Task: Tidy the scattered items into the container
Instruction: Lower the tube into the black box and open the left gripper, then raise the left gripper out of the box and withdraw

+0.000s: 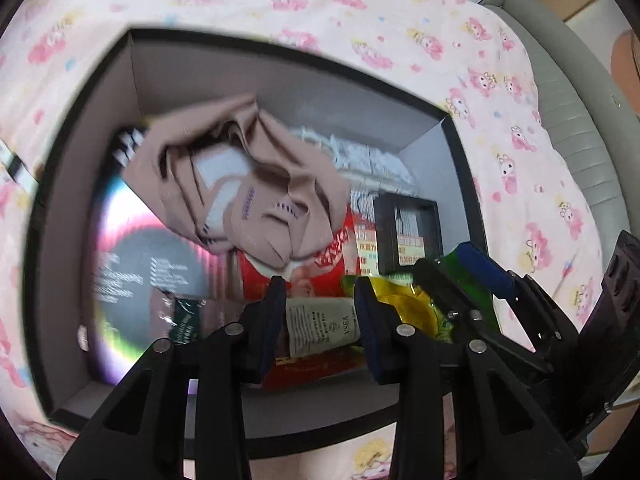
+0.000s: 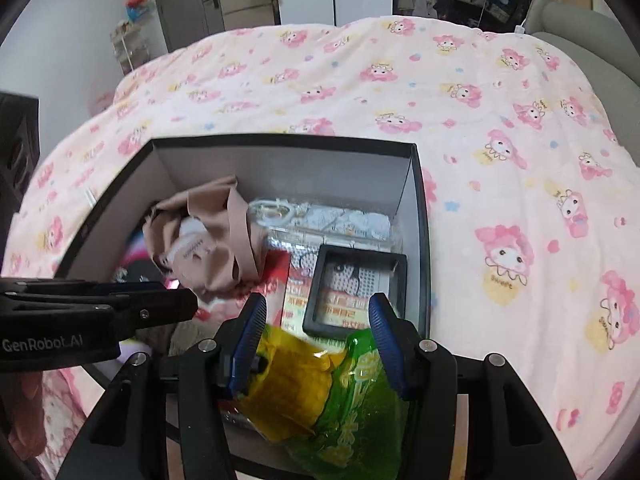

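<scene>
L wrist: left gripper (image 1: 320,320) grips cream tube (image 1: 320,330), long axis across jaws, over the box (image 1: 60,200) interior.
R wrist: right gripper (image 2: 318,344) wide, snack bag (image 2: 320,392) loose between pads, box straight ahead.

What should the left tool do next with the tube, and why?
Probably open the left tool and let the tube drop. The tube is pinched between its pads right above the open box, so it should land inside.
</scene>
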The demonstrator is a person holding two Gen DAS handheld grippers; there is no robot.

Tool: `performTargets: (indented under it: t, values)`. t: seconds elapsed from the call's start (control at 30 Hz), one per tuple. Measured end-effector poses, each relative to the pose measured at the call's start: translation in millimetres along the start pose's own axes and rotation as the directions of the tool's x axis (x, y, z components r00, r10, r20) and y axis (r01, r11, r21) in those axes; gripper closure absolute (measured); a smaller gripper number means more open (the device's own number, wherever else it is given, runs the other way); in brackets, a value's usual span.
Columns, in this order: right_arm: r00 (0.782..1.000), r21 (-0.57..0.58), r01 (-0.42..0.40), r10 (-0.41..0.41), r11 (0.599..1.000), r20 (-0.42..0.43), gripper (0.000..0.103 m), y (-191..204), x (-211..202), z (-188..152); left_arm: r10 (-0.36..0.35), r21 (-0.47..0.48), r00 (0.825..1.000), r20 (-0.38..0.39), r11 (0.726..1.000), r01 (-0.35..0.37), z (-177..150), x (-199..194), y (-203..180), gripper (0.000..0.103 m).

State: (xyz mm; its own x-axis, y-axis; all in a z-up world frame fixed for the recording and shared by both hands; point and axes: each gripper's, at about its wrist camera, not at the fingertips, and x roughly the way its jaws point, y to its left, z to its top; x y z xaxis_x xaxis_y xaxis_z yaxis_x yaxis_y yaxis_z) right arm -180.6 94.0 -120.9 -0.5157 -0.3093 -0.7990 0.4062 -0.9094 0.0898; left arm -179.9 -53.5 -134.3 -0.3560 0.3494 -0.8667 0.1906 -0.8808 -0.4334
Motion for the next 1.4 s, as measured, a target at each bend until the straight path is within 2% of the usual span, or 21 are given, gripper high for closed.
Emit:
performTargets:
  t: [0.1, 0.17, 0.23, 0.27, 0.37, 0.4, 0.47, 0.53, 0.63, 0.7, 0.77, 0.83, 0.87, 0.9, 1.0, 1.1, 1.2, 1.3, 1.4]
  values:
    - [0.998, 0.047, -0.064, 0.063, 0.997, 0.02, 0.054, -5.7, -1.9, 3.1, -0.016, -0.004, 0.999, -0.027, 1.0, 0.016, -4.0, 4.4, 3.7, 0.068]
    - [0.993, 0.071, -0.112, 0.11, 0.991, 0.032, 0.054, -8.3, -4.5, 4.8, -0.052, -0.004, 0.998, -0.045, 0.999, 0.051, -7.3, 1.6, 4.8, 0.068]
    - [0.987, 0.078, -0.157, 0.155, 0.984, 0.039, 0.054, -7.2, -5.3, 6.2, -0.078, -0.015, 0.997, -0.03, 0.997, 0.078, -9.6, -5.4, 7.9, 0.066]
    - [0.982, 0.082, -0.187, 0.185, 0.979, 0.033, 0.054, -6.4, -4.2, 6.6, -0.059, -0.015, 0.998, -0.006, 0.998, 0.059, -9.6, -10.3, 9.9, 0.066]
    - [0.928, 0.15, -0.368, 0.373, 0.918, -0.006, 0.054, -3.7, 5.2, 4.4, 0.012, -0.047, 0.999, 0.03, 0.999, -0.011, -6.0, -17.7, 19.6, 0.066]
    - [0.921, 0.146, -0.386, 0.391, 0.911, 0.001, 0.054, -0.4, 5.2, 5.3, 0.002, -0.065, 0.999, 0.032, 0.998, 0.0, -6.2, -19.7, 23.0, 0.066]
    - [0.937, 0.112, -0.347, 0.349, 0.931, 0.0, 0.054, 7.6, 3.9, 4.7, -0.027, -0.082, 0.999, 0.047, 0.996, 0.031, -7.5, -24.4, 27.0, 0.065]
    - [0.951, 0.072, -0.308, 0.309, 0.949, -0.003, 0.054, 15.1, 5.6, 2.9, -0.024, -0.081, 0.998, 0.065, 0.996, 0.03, -10.9, -29.2, 28.1, 0.064]
    - [0.98, -0.016, -0.2, 0.2, 0.98, 0.019, 0.054, 29.1, 3.1, 0.0, -0.014, -0.085, 0.996, 0.093, 0.996, 0.022, -15.1, -33.2, 31.7, 0.064]
    - [0.99, -0.101, -0.131, 0.136, 0.986, 0.04, 0.054, 42.3, 0.0, -1.5, -0.02, -0.091, 0.992, 0.125, 0.995, 0.032, -17.6, -37.3, 34.2, 0.064]
    - [0.995, -0.155, -0.08, 0.087, 0.985, 0.041, 0.054, 55.1, 2.4, -3.5, -0.023, -0.088, 0.981, 0.193, 0.995, 0.04, -22.6, -44.9, 37.1, 0.064]
    - [0.993, -0.138, -0.12, 0.117, 0.983, -0.028, 0.054, 58.3, 16.3, 0.9, -0.027, -0.073, 0.977, 0.211, 0.996, 0.043, -19.8, -43.0, 36.4, 0.064]
    - [0.983, -0.094, -0.175, 0.168, 0.98, -0.074, 0.054, 56.9, 24.1, 2.5, -0.038, -0.08, 0.98, 0.196, 0.995, 0.055, -17.2, -40.4, 37.1, 0.064]
    - [0.963, -0.027, -0.245, 0.24, 0.969, -0.12, 0.054, 53.1, 34.5, 4.9, -0.046, -0.096, 0.983, 0.176, 0.993, 0.063, -14.8, -36.8, 38.5, 0.064]
    - [0.959, -0.007, -0.225, 0.221, 0.974, -0.179, 0.054, 47.8, 48.2, 0.3, -0.038, -0.112, 0.99, 0.134, 0.992, 0.053, -11.6, -28.8, 38.5, 0.064]
    - [0.942, 0.016, -0.281, 0.279, 0.959, -0.188, 0.054, 40.3, 46.0, -2.5, -0.025, -0.135, 0.996, 0.088, 0.99, 0.036, -12.4, -20.1, 42.0, 0.064]
    - [0.917, 0.042, -0.342, 0.343, 0.939, -0.203, 0.054, 33.5, 42.9, -5.2, -0.043, -0.147, 0.997, 0.067, 0.988, 0.053, -15.8, -13.8, 44.7, 0.06]
    - [0.928, 0.026, -0.323, 0.322, 0.946, -0.188, 0.054, 31.7, 36.7, -9.9, -0.061, -0.123, 0.994, 0.093, 0.99, 0.072, -18.1, -21.1, 42.0, 0.06]
    - [0.968, 0.006, -0.224, 0.223, 0.975, -0.119, 0.054, 26.1, 19.0, -11.8, -0.079, -0.087, 0.984, 0.161, 0.992, 0.094, -22.5, -38.1, 37.5, 0.06]
